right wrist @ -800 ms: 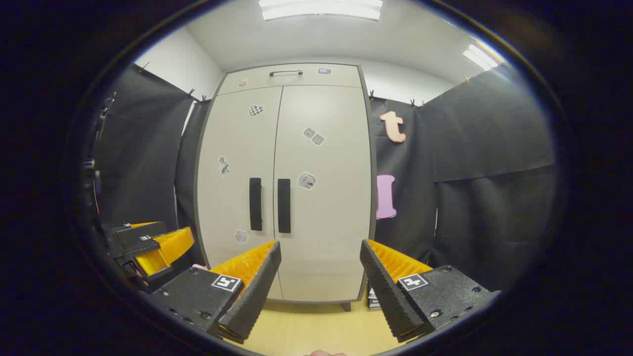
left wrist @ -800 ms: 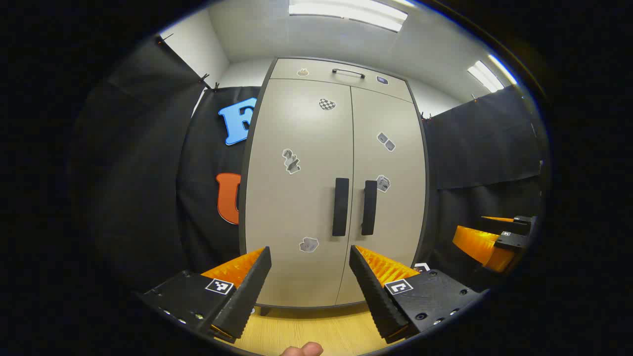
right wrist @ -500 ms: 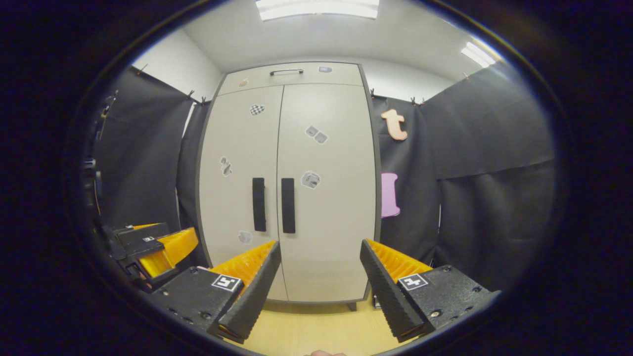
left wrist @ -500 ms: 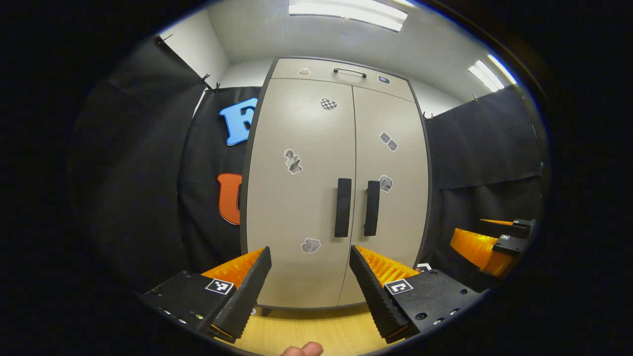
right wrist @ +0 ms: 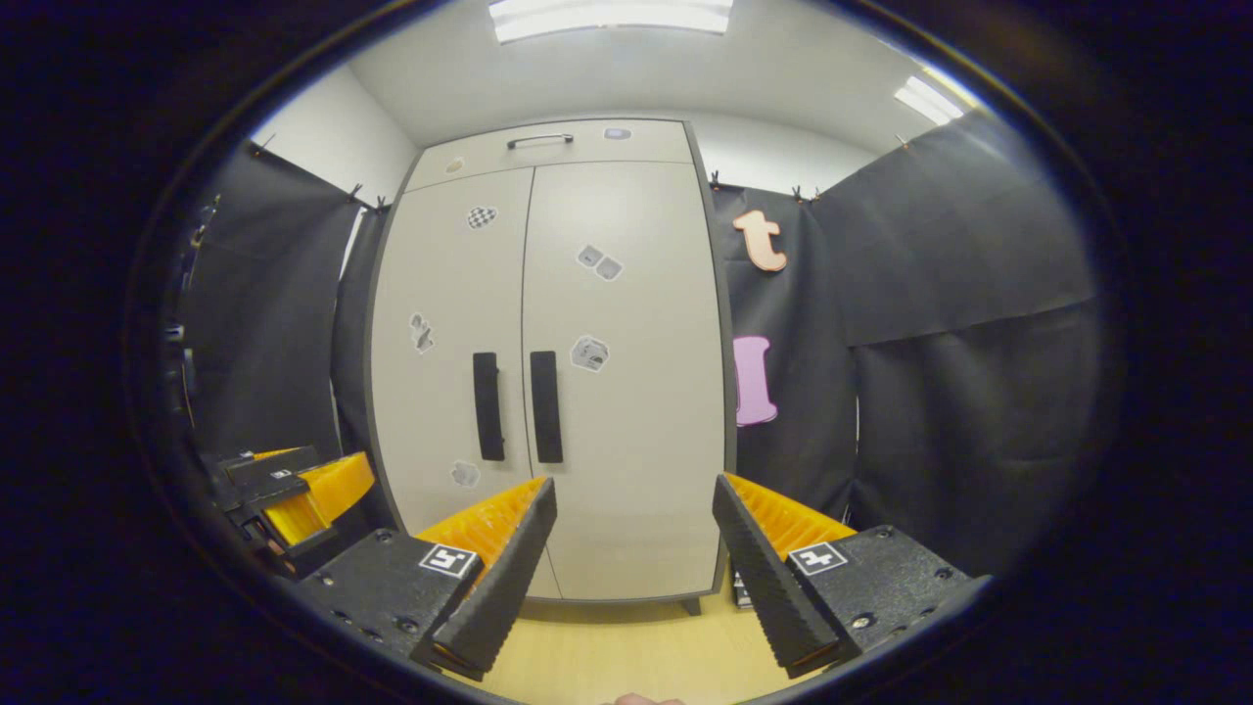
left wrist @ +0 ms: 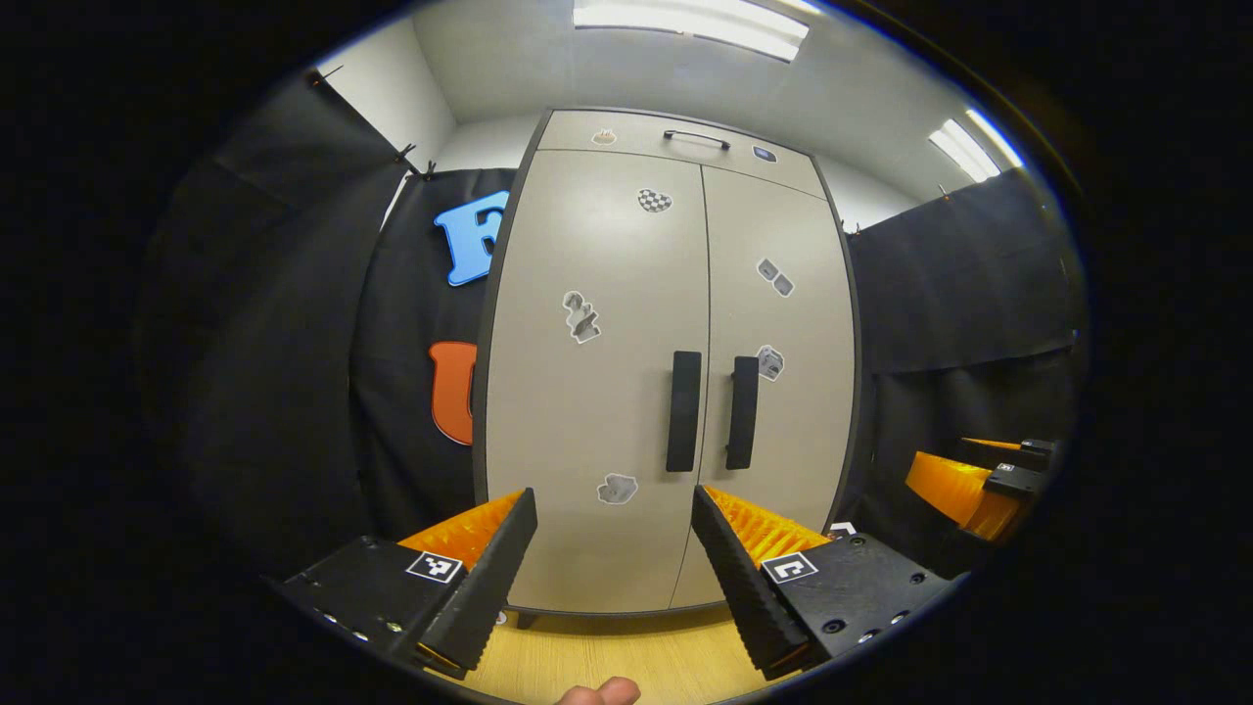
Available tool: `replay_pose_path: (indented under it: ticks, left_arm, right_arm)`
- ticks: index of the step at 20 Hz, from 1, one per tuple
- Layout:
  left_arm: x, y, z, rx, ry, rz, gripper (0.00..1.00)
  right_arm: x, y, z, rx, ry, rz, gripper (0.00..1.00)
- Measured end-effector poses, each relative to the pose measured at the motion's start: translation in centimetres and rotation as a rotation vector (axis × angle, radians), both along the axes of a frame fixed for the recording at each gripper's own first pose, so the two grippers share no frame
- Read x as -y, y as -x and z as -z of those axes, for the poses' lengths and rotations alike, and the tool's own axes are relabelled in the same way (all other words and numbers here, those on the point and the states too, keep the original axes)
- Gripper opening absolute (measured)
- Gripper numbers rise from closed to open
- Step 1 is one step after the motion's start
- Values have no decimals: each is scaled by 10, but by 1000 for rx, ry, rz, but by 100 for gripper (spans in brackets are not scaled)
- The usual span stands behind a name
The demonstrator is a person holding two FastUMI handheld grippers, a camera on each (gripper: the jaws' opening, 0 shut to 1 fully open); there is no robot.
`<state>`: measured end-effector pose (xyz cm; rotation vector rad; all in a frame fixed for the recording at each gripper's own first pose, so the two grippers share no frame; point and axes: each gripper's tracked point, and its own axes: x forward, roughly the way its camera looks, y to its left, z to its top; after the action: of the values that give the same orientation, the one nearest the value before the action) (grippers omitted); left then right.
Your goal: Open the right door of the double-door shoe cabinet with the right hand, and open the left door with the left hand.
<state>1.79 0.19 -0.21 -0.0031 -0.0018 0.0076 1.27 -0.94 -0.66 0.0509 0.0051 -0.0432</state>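
Note:
A beige double-door shoe cabinet (left wrist: 626,255) (right wrist: 626,294) stands ahead with both doors closed. Two black vertical handles sit side by side at the seam: the left door handle (left wrist: 683,411) (right wrist: 487,406) and the right door handle (left wrist: 742,412) (right wrist: 545,406). My left gripper (left wrist: 612,509) is open, short of the cabinet and below the handles. My right gripper (right wrist: 633,499) is open too, aimed at the lower part of the right door (right wrist: 636,411), apart from it. The right gripper (left wrist: 979,480) shows at the far right of the left gripper view; the left gripper (right wrist: 294,490) shows at the lower left of the right gripper view.
A drawer with a thin handle (left wrist: 697,138) tops the cabinet. Small stickers dot both doors. Black cloth walls flank the cabinet on both sides. A wooden floor (left wrist: 626,656) runs up to its base. A fingertip (left wrist: 599,692) shows at the bottom edge.
Both grippers have come slightly closer to the cabinet. In the right gripper view the cabinet has slid left, so that gripper has swung right. Both stay open.

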Motion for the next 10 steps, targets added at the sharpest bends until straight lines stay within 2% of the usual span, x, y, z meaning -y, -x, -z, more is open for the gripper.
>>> replay_pose_path:
  ticks: [7,8,10]
  left_arm:
    - [-7,-1,-2,3,-9,-10,95]
    - [-6,-2,-3,5,-11,-8,95]
    - [-6,-1,-4,8,-20,-5,95]
  right_arm:
    - [-7,-1,3,-6,1,-15,100]
    - [-7,-1,2,-5,1,-16,96]
    - [-7,-2,2,-7,2,-15,100]
